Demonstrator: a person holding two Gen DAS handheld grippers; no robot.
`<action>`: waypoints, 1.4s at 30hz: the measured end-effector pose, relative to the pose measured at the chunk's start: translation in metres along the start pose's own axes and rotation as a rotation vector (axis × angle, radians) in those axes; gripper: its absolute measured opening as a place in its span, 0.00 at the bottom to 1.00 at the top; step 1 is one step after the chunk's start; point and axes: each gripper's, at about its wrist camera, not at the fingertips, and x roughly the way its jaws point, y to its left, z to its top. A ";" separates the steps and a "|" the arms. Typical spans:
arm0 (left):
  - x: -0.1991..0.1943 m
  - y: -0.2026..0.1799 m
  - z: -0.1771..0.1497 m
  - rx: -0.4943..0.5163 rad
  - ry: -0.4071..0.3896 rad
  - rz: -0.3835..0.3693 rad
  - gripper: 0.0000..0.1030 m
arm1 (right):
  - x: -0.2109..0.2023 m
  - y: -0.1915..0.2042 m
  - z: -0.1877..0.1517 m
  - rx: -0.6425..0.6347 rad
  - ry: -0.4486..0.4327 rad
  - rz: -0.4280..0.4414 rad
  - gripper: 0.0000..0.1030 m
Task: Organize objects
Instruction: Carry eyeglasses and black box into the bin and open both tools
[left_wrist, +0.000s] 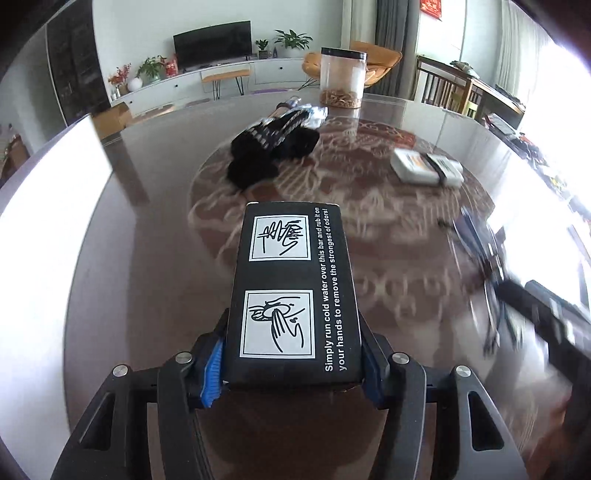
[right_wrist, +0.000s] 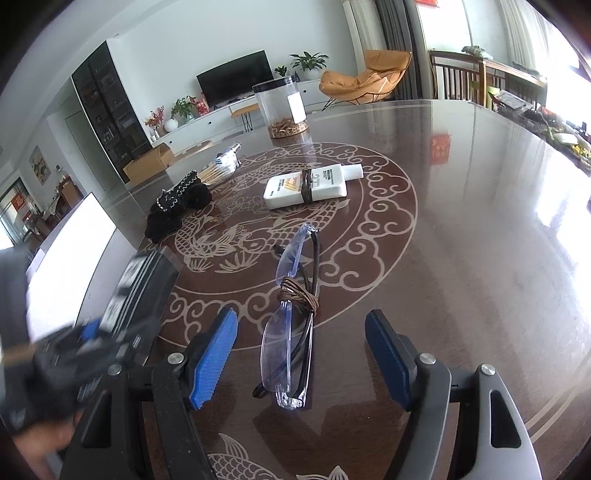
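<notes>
Gripping black box (left_wrist: 293, 291) in left tool (left_wrist: 293, 363), nearside of bench (left_wrist: 147, 258) medallion | right tool (right_wrist: 301, 354) apart, straddling glasses (right_wrist: 291, 325) | risk: box tipping from short end-grip, glasses nudged.

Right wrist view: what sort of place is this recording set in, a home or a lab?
Most likely a home living and dining room: a television on a long white cabinet, an orange lounge chair by the curtains, and a glossy dark table inlaid with fish patterns.
</notes>
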 end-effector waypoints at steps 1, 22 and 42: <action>-0.005 0.003 -0.006 0.001 0.002 -0.003 0.56 | 0.000 0.000 0.000 -0.001 0.000 -0.001 0.71; -0.018 0.018 -0.029 0.058 0.024 -0.029 0.92 | -0.026 -0.070 0.008 0.305 -0.078 0.078 0.71; -0.053 0.042 -0.033 -0.049 -0.055 -0.086 0.56 | 0.022 0.010 0.029 0.011 0.227 0.020 0.20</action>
